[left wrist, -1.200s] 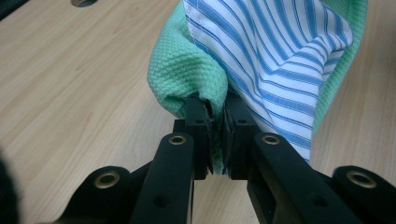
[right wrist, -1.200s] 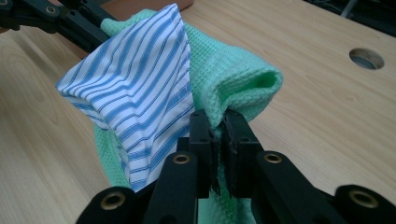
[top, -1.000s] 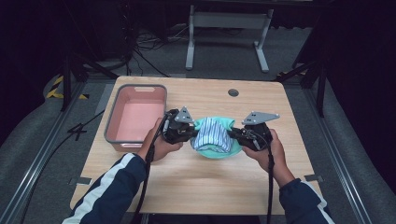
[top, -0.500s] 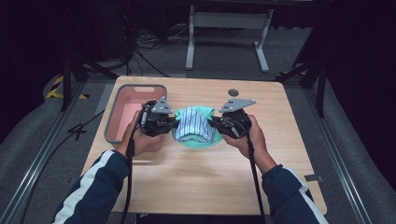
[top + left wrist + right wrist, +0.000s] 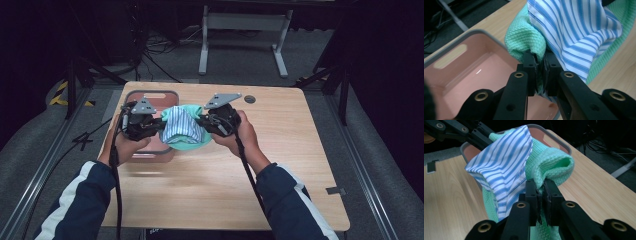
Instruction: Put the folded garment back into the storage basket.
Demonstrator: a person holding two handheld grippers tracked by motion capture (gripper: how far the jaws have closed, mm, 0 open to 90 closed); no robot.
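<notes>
— Above the desk [image 5: 300,165], near its far left part, what is being carried?

— A bundle of two cloths is held up between the tongs: a green waffle-knit cloth [image 5: 190,144] with a blue-and-white striped cloth [image 5: 177,125] lying inside its fold. The bundle hangs partly over the near right corner of the pink tray [image 5: 150,95].

— How are the tongs set?

— The left tongs [image 5: 539,72] are clenched on the green cloth's edge, with striped fabric just beside them. The right tongs [image 5: 541,195] are likewise clamped on a rolled green edge at the opposite side.

— Why is it gripped from two sides?

— The green cloth is probably used as a sling, so that the striped one is cradled and not dropped. The tray seems to be the intended destination.

— And the hands?

— The left hand [image 5: 122,147] and the right hand [image 5: 245,137] are raised level with each other, forearms reaching in from below, tongs pointed inward toward one another, the cloth sagging between them.
</notes>
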